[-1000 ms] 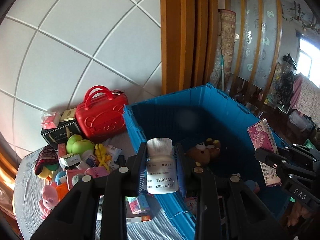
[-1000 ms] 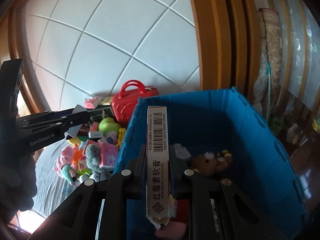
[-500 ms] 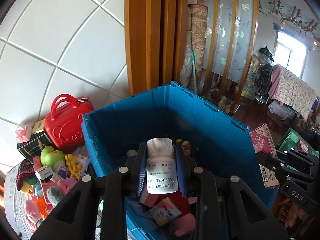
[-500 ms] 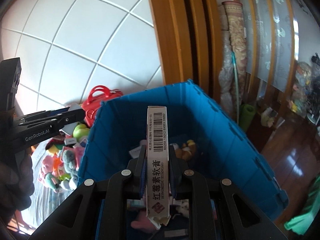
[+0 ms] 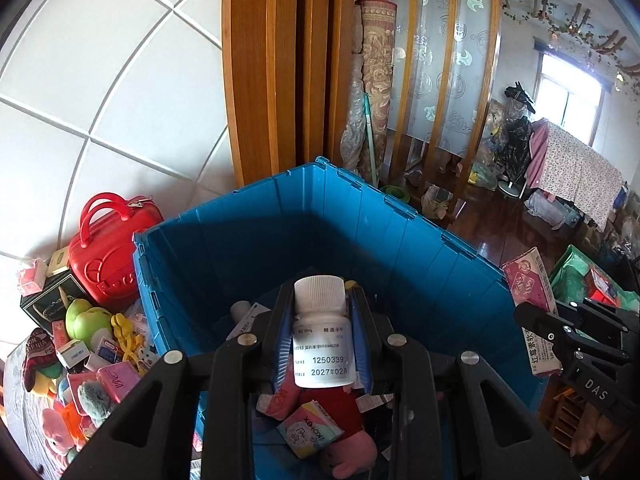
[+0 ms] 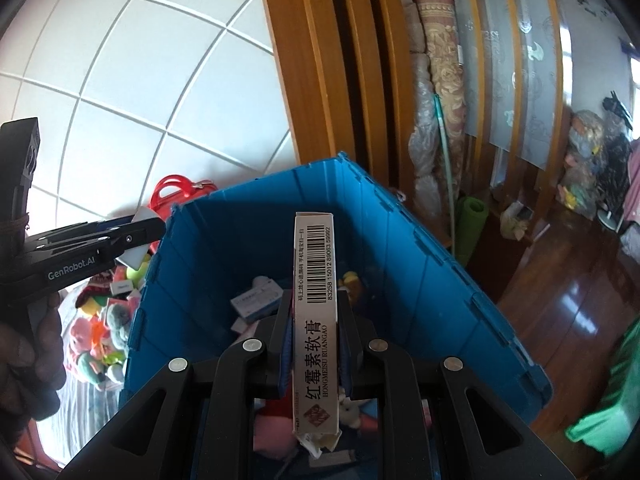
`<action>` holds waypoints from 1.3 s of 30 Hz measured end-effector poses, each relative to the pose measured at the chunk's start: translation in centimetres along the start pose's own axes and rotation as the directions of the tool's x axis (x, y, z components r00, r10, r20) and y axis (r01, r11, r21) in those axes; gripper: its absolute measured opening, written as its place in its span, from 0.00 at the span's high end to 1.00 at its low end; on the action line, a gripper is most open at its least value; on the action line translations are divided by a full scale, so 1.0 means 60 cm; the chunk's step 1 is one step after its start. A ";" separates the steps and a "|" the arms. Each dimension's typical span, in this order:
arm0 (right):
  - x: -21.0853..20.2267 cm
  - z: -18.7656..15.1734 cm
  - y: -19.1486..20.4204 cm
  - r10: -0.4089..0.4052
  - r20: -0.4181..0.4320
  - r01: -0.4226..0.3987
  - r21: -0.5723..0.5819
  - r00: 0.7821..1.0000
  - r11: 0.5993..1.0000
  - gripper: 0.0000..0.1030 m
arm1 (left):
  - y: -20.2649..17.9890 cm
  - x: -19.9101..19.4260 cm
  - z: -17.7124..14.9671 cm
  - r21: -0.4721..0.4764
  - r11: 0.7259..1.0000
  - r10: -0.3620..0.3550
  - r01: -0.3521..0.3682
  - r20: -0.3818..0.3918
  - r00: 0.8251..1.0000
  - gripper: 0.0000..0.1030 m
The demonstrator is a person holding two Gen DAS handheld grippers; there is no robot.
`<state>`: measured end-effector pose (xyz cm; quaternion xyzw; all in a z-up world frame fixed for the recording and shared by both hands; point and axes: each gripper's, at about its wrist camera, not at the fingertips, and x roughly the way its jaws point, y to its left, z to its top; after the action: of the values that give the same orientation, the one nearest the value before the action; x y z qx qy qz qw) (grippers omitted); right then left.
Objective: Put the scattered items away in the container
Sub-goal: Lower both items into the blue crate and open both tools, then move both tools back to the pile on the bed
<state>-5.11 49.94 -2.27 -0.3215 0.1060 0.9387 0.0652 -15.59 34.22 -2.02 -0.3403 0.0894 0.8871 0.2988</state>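
The left gripper [image 5: 320,312] squeezes a white plastic pill bottle [image 5: 322,340] over the big blue plastic box [image 5: 400,248]. The right gripper [image 6: 314,320] pinches a long white cardboard box [image 6: 316,320] above it.

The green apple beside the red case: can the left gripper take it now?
Probably not yet. The left gripper is shut on the white pill bottle over the blue bin; the green apple lies outside, past the bin wall.
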 end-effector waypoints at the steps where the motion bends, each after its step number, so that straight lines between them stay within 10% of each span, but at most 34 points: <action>1: 0.001 0.001 0.000 0.001 0.001 -0.001 0.001 1.000 1.000 0.82 | 0.000 0.000 0.000 -0.001 1.000 0.000 0.000 0.000 1.000 0.74; 4: 0.000 0.004 0.000 -0.001 0.013 0.001 -0.008 1.000 1.000 0.73 | 0.005 0.002 0.002 -0.014 1.000 -0.007 0.007 -0.004 1.000 0.74; 6: -0.003 0.007 0.002 -0.010 0.036 0.011 -0.012 0.999 1.000 0.16 | 0.017 0.003 0.005 -0.052 0.998 -0.019 0.019 -0.009 1.000 0.72; 7: -0.008 0.009 0.003 -0.008 0.062 0.008 -0.010 0.998 1.000 0.04 | 0.023 0.004 0.006 -0.068 0.998 -0.007 0.006 -0.014 1.000 0.52; 8: -0.012 0.010 0.004 -0.008 0.076 0.009 -0.012 0.997 1.000 0.02 | 0.029 0.003 0.006 -0.085 0.996 0.008 -0.009 -0.011 1.000 0.19; 10: -0.010 0.014 0.008 -0.004 0.072 0.006 -0.023 0.997 1.000 0.02 | 0.045 -0.007 0.004 -0.128 0.991 0.052 -0.049 0.020 0.998 0.00; 29: 0.000 0.018 0.056 0.080 0.066 -0.076 -0.069 0.995 0.995 0.02 | 0.114 -0.055 -0.036 -0.182 0.975 0.132 -0.126 0.020 0.991 0.00; 39: 0.028 0.029 0.159 0.228 0.045 -0.218 -0.174 0.973 0.960 0.01 | 0.211 -0.130 -0.109 -0.288 0.923 0.268 -0.256 0.004 0.963 0.00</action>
<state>-9.29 41.21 -0.45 -0.2815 0.0598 0.9555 -0.0649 -14.89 17.98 -2.36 -0.3457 -0.0009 0.9296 0.1275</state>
